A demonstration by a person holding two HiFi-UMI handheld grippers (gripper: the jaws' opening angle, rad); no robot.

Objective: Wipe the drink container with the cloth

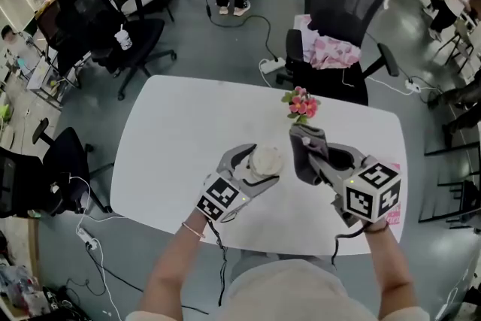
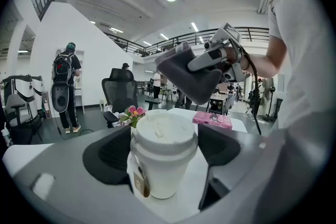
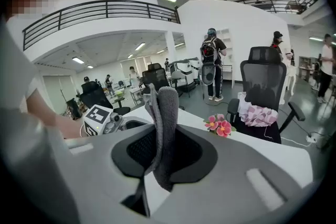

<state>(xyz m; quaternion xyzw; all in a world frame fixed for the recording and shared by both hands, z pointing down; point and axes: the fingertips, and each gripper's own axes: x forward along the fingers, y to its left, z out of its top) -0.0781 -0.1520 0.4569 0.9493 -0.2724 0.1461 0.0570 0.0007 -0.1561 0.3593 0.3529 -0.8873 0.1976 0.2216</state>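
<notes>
A white paper drink cup (image 1: 266, 159) with a white lid stands upright between the jaws of my left gripper (image 1: 258, 168), which is shut on it over the white table (image 1: 180, 139). In the left gripper view the cup (image 2: 163, 157) fills the gap between the dark pads (image 2: 113, 157). My right gripper (image 1: 310, 149) is shut on a grey cloth (image 1: 304, 159), held just right of the cup and apart from it. The cloth (image 3: 164, 128) hangs folded between its jaws. From the left gripper view the cloth (image 2: 190, 75) hovers above and behind the cup.
A small bunch of pink flowers (image 1: 301, 104) stands on the table just beyond the cloth. A pink box (image 2: 212, 119) lies at the table's right edge. Black office chairs (image 1: 336, 19) ring the table, one draped with pink fabric. People stand further back in the room.
</notes>
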